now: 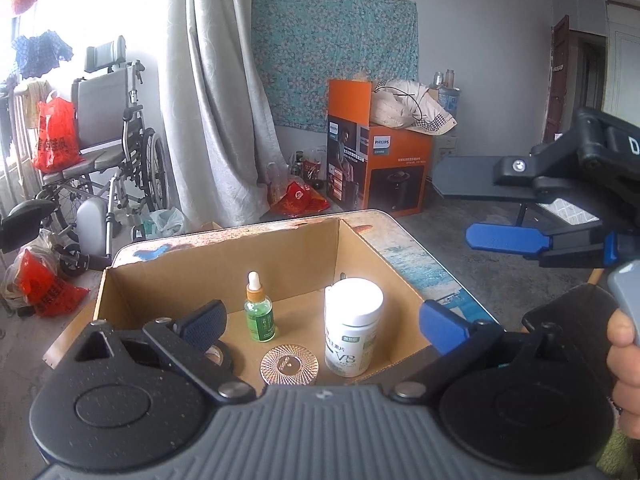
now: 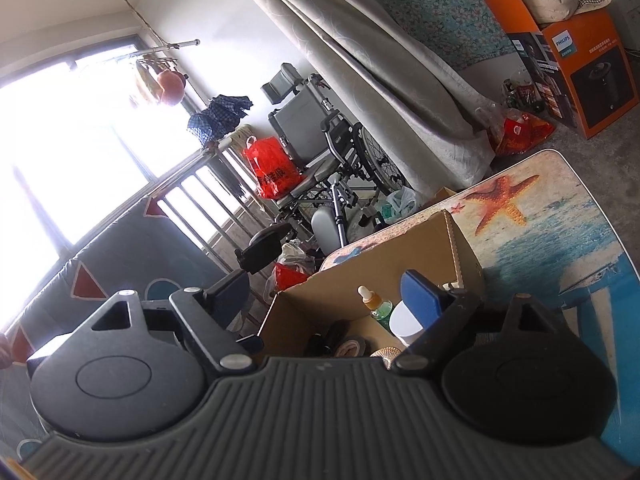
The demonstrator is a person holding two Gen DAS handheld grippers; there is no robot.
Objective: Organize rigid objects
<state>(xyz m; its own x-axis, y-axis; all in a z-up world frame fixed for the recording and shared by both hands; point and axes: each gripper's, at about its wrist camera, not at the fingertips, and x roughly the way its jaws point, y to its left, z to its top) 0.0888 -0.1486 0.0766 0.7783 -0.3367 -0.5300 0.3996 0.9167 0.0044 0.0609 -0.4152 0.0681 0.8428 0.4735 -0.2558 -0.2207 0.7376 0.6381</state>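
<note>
An open cardboard box stands on the table. Inside it are a green dropper bottle, a white pill bottle, a round ribbed gold lid and a dark tape roll. My left gripper hangs open above the box's near side, and its pads touch nothing. My right gripper is open too, empty, and sits out to the right of the box, clear of it.
The table has a beach print with a starfish. On the floor beyond it are a wheelchair, red bags, an orange appliance box and a long curtain. A hand grips the right gripper's handle.
</note>
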